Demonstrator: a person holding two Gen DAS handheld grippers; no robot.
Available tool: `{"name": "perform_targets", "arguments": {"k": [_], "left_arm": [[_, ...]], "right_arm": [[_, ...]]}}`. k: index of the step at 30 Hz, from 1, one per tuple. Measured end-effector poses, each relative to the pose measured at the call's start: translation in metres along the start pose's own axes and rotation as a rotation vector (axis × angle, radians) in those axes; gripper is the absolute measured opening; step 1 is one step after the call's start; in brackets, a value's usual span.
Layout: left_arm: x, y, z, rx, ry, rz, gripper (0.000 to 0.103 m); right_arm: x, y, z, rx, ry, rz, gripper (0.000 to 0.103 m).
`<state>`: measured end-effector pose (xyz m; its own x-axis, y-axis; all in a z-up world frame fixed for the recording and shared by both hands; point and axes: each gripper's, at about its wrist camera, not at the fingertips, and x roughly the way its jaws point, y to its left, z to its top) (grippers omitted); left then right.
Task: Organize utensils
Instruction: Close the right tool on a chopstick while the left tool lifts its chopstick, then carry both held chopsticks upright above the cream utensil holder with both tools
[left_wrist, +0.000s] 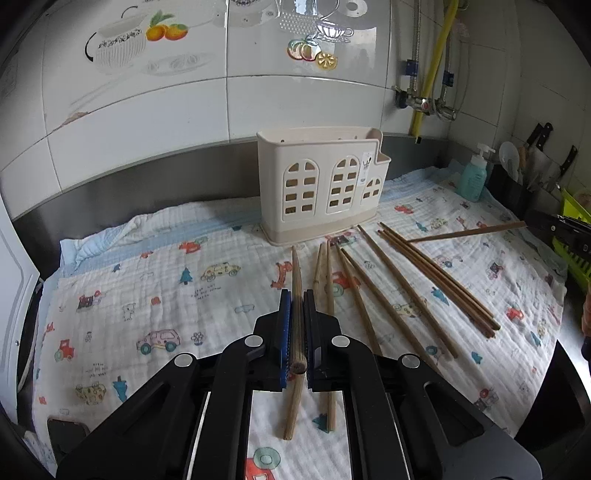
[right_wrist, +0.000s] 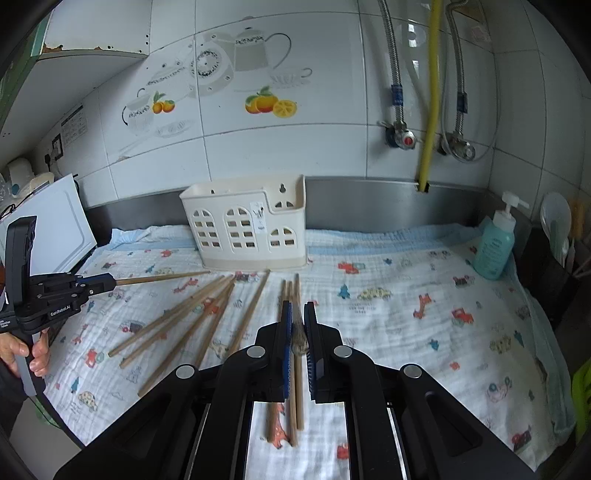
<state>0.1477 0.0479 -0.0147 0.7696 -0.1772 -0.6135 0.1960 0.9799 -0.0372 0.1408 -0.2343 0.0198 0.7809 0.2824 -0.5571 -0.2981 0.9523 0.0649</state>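
Both jaws grip one chopstick each: left gripper (left_wrist: 297, 295), right gripper (right_wrist: 298, 308). Lift each tip, then lower steeply into the holder (left_wrist: 321, 184) at twelve o'clock.

The holder (left_wrist: 322, 184) stands on the cloth (left_wrist: 184, 295) before the wall, chopsticks (left_wrist: 413, 284) lying in front of it.

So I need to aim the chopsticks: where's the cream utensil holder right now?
The cream utensil holder stands upright at the back of the patterned cloth against the steel backsplash, just beyond the loose chopsticks, left of the soap bottle.
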Motion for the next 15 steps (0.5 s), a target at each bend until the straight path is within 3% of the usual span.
{"name": "perform_targets", "arguments": {"k": [6, 15], "left_arm": [[-0.005, -0.002, 0.018, 0.005, -0.024, -0.015, 0.005], [-0.017, -0.003, 0.059, 0.026, -0.051, -0.037, 0.005]], "right_arm": [[0.000, 0.004, 0.029, -0.033, -0.022, 0.012, 0.007], [-0.012, -0.001, 0.112, -0.082, -0.076, 0.046, 0.006]]}}
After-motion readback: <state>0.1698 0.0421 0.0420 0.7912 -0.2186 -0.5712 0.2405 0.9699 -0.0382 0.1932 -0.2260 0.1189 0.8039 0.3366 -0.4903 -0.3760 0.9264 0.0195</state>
